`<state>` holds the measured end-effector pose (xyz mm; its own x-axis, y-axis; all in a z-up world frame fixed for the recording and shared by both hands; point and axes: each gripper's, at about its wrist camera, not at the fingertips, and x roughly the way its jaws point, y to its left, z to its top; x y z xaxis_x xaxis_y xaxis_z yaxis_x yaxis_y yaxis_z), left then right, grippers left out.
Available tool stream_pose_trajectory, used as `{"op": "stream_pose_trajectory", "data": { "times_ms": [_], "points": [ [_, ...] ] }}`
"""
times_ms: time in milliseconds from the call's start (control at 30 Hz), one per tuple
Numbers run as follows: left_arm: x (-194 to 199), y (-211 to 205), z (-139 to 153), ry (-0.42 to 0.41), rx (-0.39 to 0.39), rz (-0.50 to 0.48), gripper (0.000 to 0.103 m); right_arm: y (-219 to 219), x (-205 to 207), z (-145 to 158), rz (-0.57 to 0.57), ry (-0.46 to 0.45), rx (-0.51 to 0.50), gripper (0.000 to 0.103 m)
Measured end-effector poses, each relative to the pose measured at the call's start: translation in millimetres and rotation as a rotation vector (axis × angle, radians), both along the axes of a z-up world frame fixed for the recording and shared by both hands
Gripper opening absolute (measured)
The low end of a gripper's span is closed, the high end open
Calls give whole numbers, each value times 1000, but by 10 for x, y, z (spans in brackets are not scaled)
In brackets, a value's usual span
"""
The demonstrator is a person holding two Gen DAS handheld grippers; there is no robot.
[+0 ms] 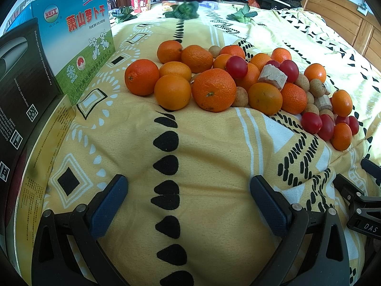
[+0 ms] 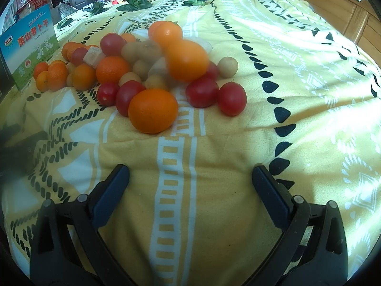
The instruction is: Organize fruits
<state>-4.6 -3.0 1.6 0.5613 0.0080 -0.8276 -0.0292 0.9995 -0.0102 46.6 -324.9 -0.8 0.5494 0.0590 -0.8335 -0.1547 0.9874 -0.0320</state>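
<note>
A mixed pile of fruit lies on a yellow patterned cloth (image 1: 202, 143): oranges and mandarins (image 1: 213, 90), red cherry tomatoes (image 1: 311, 122), brown longans (image 1: 316, 87) and pale sugarcane chunks (image 1: 272, 76). In the right wrist view the pile shows an orange (image 2: 153, 110) at the front, tomatoes (image 2: 231, 98) and longans (image 2: 227, 65); one orange (image 2: 188, 59) is blurred. My left gripper (image 1: 188, 197) is open and empty, short of the pile. My right gripper (image 2: 190, 186) is open and empty, short of the front orange.
A blue-green printed box (image 1: 76, 40) and a dark box (image 1: 21, 90) stand at the left beside a round gold tin (image 1: 35, 166). Green leafy vegetables (image 1: 183, 10) and a red cup (image 1: 141, 2) lie far back. A wooden cabinet (image 1: 345, 21) is at right.
</note>
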Motion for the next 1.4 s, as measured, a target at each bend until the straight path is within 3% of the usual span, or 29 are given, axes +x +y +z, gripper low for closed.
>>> {"op": "stream_pose_trajectory", "data": {
  "times_ms": [1400],
  "points": [
    [1,-2,0,0,0,0,103,-43,7,0,6,-4,25,103]
  ]
}}
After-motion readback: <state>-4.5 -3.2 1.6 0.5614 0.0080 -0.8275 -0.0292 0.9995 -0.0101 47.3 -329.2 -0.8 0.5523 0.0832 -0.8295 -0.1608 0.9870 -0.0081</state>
